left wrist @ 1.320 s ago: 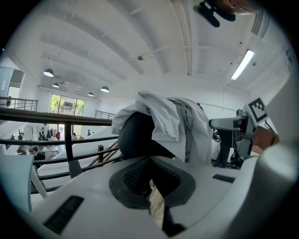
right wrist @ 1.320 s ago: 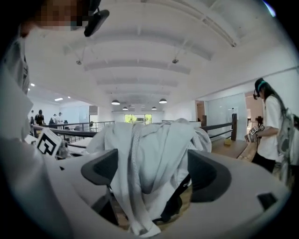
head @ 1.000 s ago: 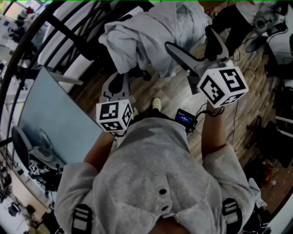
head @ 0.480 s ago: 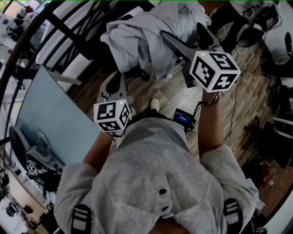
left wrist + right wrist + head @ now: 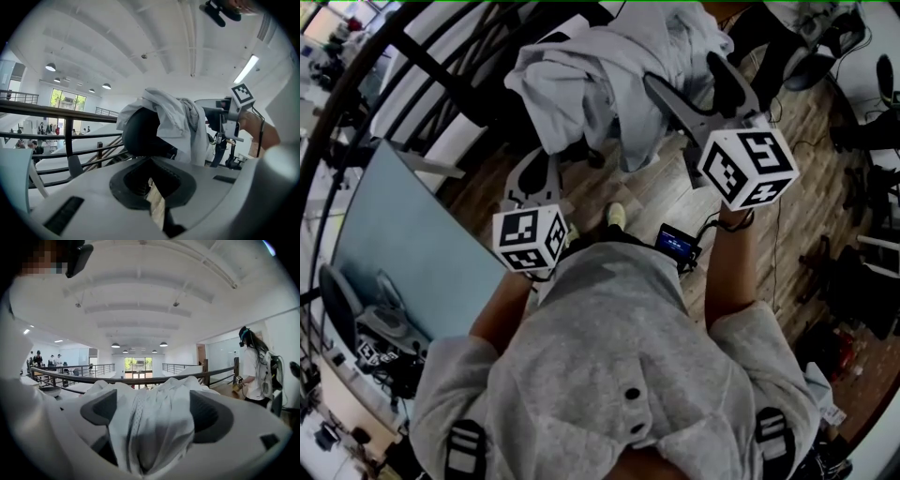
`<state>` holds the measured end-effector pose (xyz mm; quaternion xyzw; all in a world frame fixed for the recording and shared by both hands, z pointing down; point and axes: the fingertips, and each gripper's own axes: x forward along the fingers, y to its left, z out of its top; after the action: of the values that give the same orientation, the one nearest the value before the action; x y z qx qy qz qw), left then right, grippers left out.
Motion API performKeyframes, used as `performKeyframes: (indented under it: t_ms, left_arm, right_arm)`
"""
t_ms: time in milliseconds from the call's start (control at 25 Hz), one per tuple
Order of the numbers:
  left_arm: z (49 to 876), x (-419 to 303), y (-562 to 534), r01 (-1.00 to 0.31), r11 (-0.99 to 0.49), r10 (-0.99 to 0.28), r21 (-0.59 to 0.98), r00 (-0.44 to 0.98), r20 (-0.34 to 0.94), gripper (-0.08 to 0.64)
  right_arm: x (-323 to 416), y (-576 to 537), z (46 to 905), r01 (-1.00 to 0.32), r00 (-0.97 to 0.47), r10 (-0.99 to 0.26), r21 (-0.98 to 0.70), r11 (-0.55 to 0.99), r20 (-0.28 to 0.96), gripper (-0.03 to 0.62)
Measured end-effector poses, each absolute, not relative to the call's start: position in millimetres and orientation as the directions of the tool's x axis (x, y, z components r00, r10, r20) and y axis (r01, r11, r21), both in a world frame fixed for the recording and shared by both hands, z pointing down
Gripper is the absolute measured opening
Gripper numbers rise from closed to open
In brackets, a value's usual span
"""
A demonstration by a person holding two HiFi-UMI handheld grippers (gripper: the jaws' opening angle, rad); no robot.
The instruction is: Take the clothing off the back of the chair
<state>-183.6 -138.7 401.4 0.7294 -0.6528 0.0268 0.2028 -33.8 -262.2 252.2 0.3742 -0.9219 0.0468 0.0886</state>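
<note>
A pale grey piece of clothing (image 5: pixel 591 75) hangs in folds over the black chair back (image 5: pixel 143 133). My right gripper (image 5: pixel 694 80) is up against it. Its jaws are closing, with a bunch of the fabric (image 5: pixel 154 423) filling the gap between the dark pads (image 5: pixel 101 408), and I cannot see the pads squeezing it. My left gripper (image 5: pixel 536 161) hangs lower and to the left, short of the chair. Its jaws are shut on nothing. In the left gripper view the clothing (image 5: pixel 180 122) lies beyond the left gripper (image 5: pixel 152 161).
A dark metal railing (image 5: pixel 412 56) runs behind the chair, and beyond it the floor drops away. A light blue tabletop (image 5: pixel 403 244) is at my left. Another person (image 5: pixel 255 366) stands at the right, near more chairs and cables (image 5: pixel 811 66) on the wooden floor (image 5: pixel 656 192).
The right gripper's jaws have narrowed around the hanging fabric, and the gripper has shifted slightly at the clothing. The left gripper has stayed where it was.
</note>
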Motion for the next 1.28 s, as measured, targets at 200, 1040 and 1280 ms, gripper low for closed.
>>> performKeyframes:
  t_ms: [200,1040,1280]
  left_arm:
    - [412,-201,-135,-0.967,-0.041,-0.936,0.25,0.125,0.328,0.011]
    - [411,-207,-141,-0.967,-0.038,-0.937,0.25,0.122,0.329,0.012]
    - [415,-202,-146,-0.966,-0.068,-0.931,0.248,0.151,0.333,0.011]
  right_arm:
    - [-33,-256,279,-0.651,-0.75,-0.615,-0.105,0.752,0.243,0.583]
    - [-36,-260,309,-0.726,-0.662,-0.68,-0.043,0.686,0.316,0.285]
    - [-19,-263,303,-0.764,-0.638,-0.728,-0.093,0.638,0.252,0.075]
